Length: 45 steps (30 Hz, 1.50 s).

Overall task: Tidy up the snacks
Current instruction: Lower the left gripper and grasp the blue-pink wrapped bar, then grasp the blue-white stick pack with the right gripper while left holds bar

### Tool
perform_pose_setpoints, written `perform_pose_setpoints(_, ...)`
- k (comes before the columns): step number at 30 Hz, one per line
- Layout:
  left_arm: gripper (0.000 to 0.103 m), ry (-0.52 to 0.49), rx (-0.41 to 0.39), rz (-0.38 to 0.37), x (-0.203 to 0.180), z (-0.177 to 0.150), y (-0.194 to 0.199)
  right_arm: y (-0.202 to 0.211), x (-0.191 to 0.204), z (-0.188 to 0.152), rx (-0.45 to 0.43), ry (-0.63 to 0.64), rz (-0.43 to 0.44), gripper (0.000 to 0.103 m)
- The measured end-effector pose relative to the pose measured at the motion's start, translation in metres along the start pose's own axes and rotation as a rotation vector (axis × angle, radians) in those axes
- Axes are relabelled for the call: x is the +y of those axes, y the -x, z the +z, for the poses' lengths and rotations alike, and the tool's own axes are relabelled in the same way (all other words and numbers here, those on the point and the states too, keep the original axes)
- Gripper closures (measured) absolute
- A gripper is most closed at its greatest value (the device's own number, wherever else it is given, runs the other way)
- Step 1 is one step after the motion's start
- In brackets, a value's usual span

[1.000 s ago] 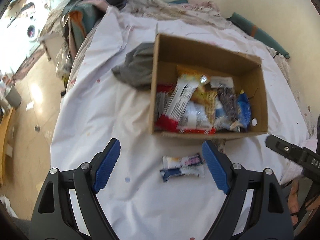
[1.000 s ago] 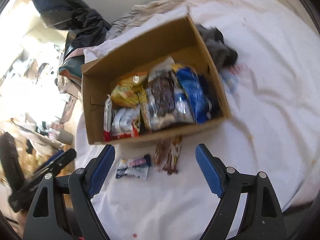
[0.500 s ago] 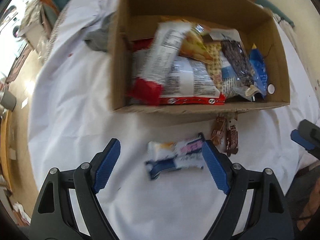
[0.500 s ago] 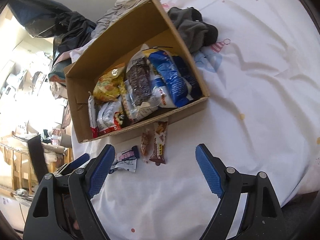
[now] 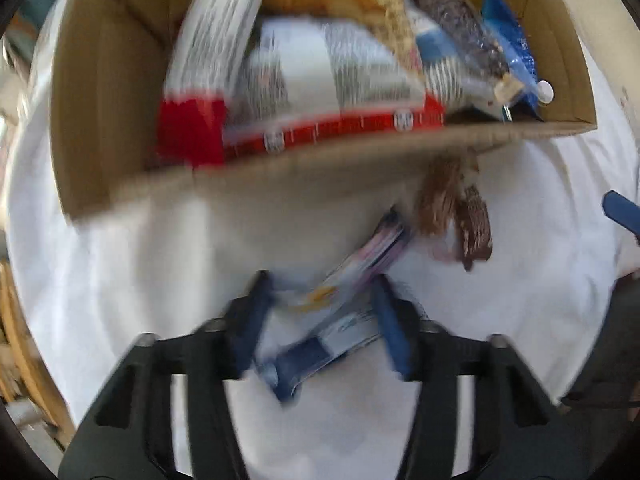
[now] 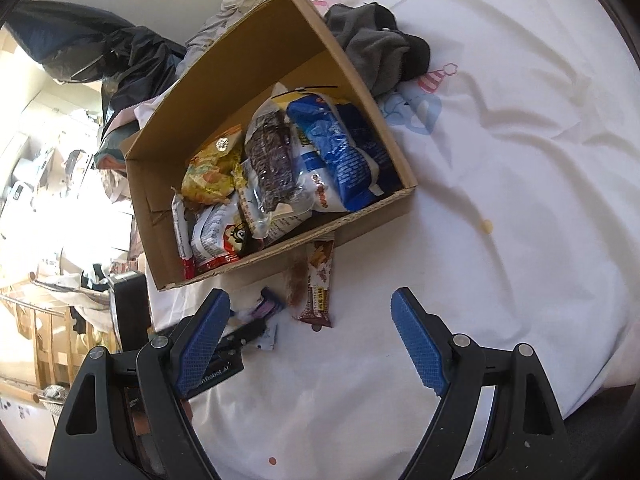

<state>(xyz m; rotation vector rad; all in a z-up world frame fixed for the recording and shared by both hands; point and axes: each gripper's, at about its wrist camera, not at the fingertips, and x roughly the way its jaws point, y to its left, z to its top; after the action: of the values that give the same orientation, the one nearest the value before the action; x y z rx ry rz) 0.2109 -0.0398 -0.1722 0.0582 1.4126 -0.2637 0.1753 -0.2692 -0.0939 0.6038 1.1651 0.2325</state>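
Two views, listed in turn.

Left wrist view (blurred):
- Left gripper (image 5: 320, 320), pointing steeply down at the white sheet (image 5: 120, 280). Its jaws have just been closing and now stand narrow on either side of a white, blue and pink snack packet (image 5: 340, 312), which lies slantwise between the blue pads. The pads sit right against the wrapper's edges; whether they press on it cannot be told through the blur.
- Two brown snack bars (image 5: 460, 212), on the sheet just beyond the packet, beside the near wall of the box.
- Cardboard box (image 5: 100, 120), open-topped, filled with snack bags: red and white ones at left, yellow and dark ones in the middle, blue at right.
- One blue finger of the other tool at the right edge.

Right wrist view (sharp):
- Right gripper (image 6: 310, 344), jaws wide apart, nothing between them, above the sheet.
- Cardboard box (image 6: 280, 40), lying at a slant ahead, holding the same bags.
- Brown snack bars (image 6: 320, 284), touching the box's near wall.
- Snack packet (image 6: 266, 308), left of the bars, partly hidden by the left tool's black body.
- Grey cloth (image 6: 376, 52), bunched against the box's far right side.
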Motion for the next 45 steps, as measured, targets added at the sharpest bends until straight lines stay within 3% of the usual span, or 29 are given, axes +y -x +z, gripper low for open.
perform_pose_setpoints(4, 0.082, 0.017, 0.039, -0.038, -0.005, -0.015, 0.001, -0.003, 0.003, -0.001, 0.006, 0.005, -0.003, 0.018)
perform_pose_setpoints(6, 0.094, 0.015, 0.063, -0.058, -0.009, -0.023, 0.001, -0.005, 0.005, -0.001, 0.012, 0.007, -0.004, 0.018)
perform_pose_setpoints(8, 0.098, 0.022, 0.073, -0.078, -0.012, -0.029, 0.003, -0.005, 0.007, -0.002, 0.013, 0.013, -0.007, 0.018)
perform_pose_setpoints(14, 0.098, 0.065, 0.047, -0.094, -0.008, -0.034, 0.019, -0.008, 0.012, -0.004, 0.016, 0.031, -0.017, 0.018)
perform_pose_setpoints(16, 0.094, 0.104, 0.025, -0.089, -0.002, -0.034, 0.023, -0.008, 0.012, -0.005, 0.02, 0.033, -0.019, 0.018)
perform_pose_setpoints(17, 0.083, 0.128, 0.013, -0.094, 0.003, -0.03, 0.025, -0.009, 0.012, -0.005, 0.022, 0.033, -0.02, 0.018)
perform_pose_setpoints(18, 0.061, 0.169, -0.008, -0.101, 0.007, -0.027, 0.027, -0.009, 0.012, -0.006, 0.023, 0.035, -0.024, 0.018)
perform_pose_setpoints(20, 0.046, 0.229, -0.056, -0.109, 0.014, -0.021, 0.028, -0.009, 0.01, -0.006, 0.024, 0.035, -0.033, 0.018)
perform_pose_setpoints(24, 0.046, 0.295, -0.05, -0.086, 0.017, 0.0, 0.011, -0.009, 0.004, -0.004, 0.017, 0.029, -0.067, 0.018)
perform_pose_setpoints(26, 0.05, 0.31, -0.027, -0.069, 0.018, 0.005, -0.001, -0.008, 0.0, -0.002, 0.008, 0.017, -0.086, 0.018)
perform_pose_setpoints(28, 0.073, 0.293, -0.026, -0.013, 0.018, 0.01, -0.007, -0.008, -0.004, -0.001, 0.006, 0.004, -0.094, 0.018)
perform_pose_setpoints(29, 0.09, 0.269, -0.027, 0.008, 0.018, 0.01, -0.006, -0.008, -0.006, 0.0, 0.004, -0.001, -0.096, 0.018)
perform_pose_setpoints(39, 0.09, 0.267, -0.054, -0.023, 0.039, -0.015, 0.056, -0.018, 0.02, -0.008, 0.027, 0.06, -0.065, 0.018)
perform_pose_setpoints(43, 0.09, 0.216, -0.135, 0.078, 0.051, -0.026, 0.094, -0.028, 0.043, -0.017, 0.06, 0.142, -0.03, 0.018)
perform_pose_setpoints(45, 0.09, 0.233, -0.14, 0.085, 0.064, -0.035, 0.105, -0.034, 0.061, -0.024, 0.092, 0.227, 0.001, 0.018)
